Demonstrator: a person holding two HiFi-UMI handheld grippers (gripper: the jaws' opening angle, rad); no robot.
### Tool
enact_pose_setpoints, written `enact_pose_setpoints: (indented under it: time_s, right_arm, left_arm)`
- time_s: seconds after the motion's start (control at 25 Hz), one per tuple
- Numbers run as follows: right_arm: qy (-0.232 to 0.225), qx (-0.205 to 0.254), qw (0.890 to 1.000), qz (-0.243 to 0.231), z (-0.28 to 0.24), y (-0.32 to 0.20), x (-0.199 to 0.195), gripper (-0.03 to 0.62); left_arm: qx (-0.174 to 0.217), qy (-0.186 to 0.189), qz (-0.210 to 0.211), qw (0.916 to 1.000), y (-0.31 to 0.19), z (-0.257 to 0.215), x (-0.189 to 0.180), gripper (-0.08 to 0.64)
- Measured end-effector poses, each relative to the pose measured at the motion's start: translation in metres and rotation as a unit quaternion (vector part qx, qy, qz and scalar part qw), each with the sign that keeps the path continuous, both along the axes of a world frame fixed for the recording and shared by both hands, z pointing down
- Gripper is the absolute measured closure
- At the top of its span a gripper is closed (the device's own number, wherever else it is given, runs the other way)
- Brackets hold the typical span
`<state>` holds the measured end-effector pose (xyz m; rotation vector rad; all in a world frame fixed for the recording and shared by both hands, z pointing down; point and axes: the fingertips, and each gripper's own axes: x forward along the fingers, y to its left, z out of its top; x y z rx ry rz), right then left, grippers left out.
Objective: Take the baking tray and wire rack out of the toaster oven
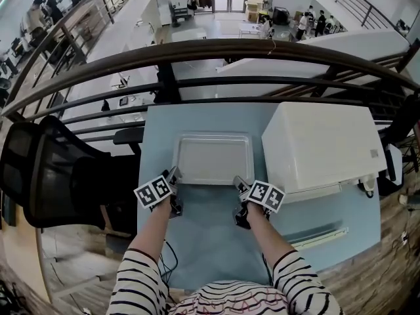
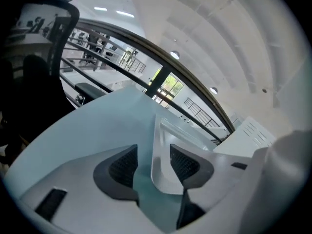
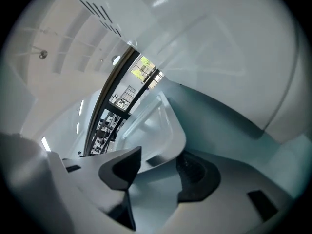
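So the baking tray (image 1: 213, 157) sat flat on the table (image 1: 156, 126), just left of the toaster oven (image 1: 321, 143), with its long axis running along the table's near edge. Left gripper (image 1: 173, 174) was at its near left corner and right gripper (image 1: 239, 184) at its near right corner. Both had jaws apart with the rim between them, not pinched. Couldn't see the wire rack anywhere.

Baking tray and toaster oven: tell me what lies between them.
Nothing: in the head view only a narrow strip of bare table separates the baking tray from the toaster oven.
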<state>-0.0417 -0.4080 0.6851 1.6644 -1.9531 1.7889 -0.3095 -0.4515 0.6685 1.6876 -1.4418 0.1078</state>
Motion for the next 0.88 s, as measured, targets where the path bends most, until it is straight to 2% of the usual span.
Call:
enact_pose_setpoints:
  time_s: [0.04, 0.24, 0.32, 0.48, 0.64, 0.88]
  right_arm:
    - [0.019, -0.003, 1.0, -0.009, 0.002, 0.002, 0.003, 0.346]
    - [0.093, -0.006, 0.995, -0.047, 0.007, 0.008, 0.011, 0.321]
    - [0.096, -0.01, 0.994, -0.058, 0.006, 0.011, 0.01, 0.318]
    - [0.071, -0.026, 0.994, -0.083, 0.006, 0.019, 0.01, 0.312]
    - [0.086, -0.042, 0.987, -0.127, 0.007, 0.031, 0.01, 0.304]
    - [0.108, -0.004, 0.987, -0.12, -0.01, 0.042, 0.019, 0.304]
  left_arm:
    - [0.002, -0.006, 0.001, 1.0, 0.0, -0.001, -0.001, 0.368]
    - [0.007, 0.0, -0.005, 1.0, 0.006, -0.005, -0.004, 0.359]
    - [0.007, 0.001, -0.005, 1.0, 0.013, -0.007, -0.005, 0.348]
    - [0.015, 0.005, -0.003, 0.9999, 0.027, -0.015, -0.006, 0.344]
    - [0.022, 0.01, 0.0, 0.9997, 0.042, -0.022, -0.007, 0.344]
    - [0.042, 0.028, -0.007, 0.9987, 0.067, -0.033, -0.006, 0.344]
